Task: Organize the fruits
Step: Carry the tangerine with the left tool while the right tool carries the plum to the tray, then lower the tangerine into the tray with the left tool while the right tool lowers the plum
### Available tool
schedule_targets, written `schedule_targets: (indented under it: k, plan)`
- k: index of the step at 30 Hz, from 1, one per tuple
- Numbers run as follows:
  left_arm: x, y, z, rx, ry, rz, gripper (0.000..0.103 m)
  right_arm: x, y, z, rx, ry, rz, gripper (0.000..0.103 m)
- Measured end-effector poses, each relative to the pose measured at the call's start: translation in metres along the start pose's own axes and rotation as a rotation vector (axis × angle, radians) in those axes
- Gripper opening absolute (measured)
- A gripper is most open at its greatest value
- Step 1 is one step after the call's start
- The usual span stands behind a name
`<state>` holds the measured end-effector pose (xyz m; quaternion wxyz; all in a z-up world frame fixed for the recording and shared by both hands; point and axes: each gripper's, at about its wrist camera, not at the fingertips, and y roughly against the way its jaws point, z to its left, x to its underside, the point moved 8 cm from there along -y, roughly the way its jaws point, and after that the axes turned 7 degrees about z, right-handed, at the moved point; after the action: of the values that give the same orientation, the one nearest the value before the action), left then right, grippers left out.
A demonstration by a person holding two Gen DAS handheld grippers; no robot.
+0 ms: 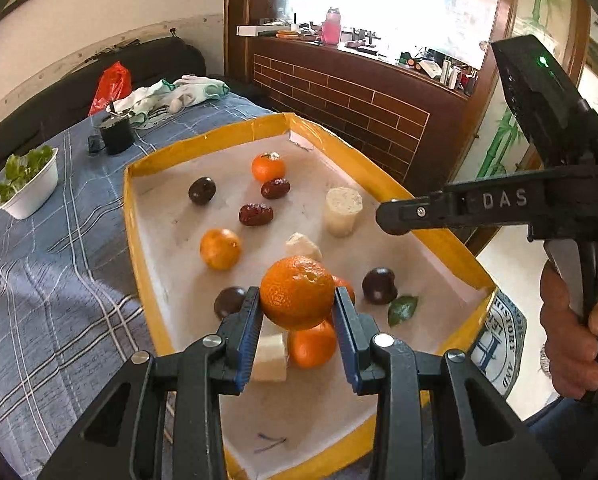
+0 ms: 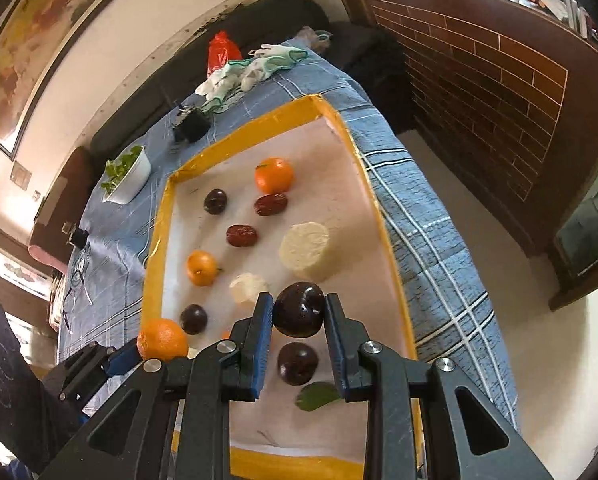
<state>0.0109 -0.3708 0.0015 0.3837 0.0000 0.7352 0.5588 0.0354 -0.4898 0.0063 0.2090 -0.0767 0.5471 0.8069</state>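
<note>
Over a yellow-rimmed tray (image 1: pixel 131 216) on the plaid-covered table (image 1: pixel 51 280), the left tool (image 1: pixel 297 300) clamps an orange (image 1: pixel 297 292) and the right tool (image 2: pixel 298 316) a dark plum (image 2: pixel 298 310), both lifted clear, apparently for sorting by kind.

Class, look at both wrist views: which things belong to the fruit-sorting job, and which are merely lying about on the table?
Part of the job:
- orange in the left gripper
- dark plum in the right gripper
- yellow-rimmed tray with loose oranges, plums and red dates

Lying about:
- white gloves
- bowl of greens
- red bag
- black cup
</note>
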Motion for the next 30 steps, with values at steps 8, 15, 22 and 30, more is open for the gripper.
schedule_targets:
  k: [8, 15, 22, 30]
  plan:
    - [-0.016, -0.028, 0.006, -0.007, 0.007, 0.045, 0.034, -0.001, -0.011, -0.002, 0.01, 0.015, 0.027, 0.028]
    - [-0.022, -0.043, 0.009, -0.009, 0.016, 0.064, 0.034, 0.001, -0.021, -0.002, 0.029, 0.037, 0.043, 0.028]
    - [-0.019, -0.046, 0.009, -0.017, 0.019, 0.062, 0.034, 0.0, -0.027, -0.004, 0.039, 0.041, 0.049, 0.028]
    - [-0.017, -0.047, 0.011, -0.036, 0.024, 0.053, 0.034, 0.0, -0.031, 0.001, 0.057, 0.071, 0.049, 0.029]
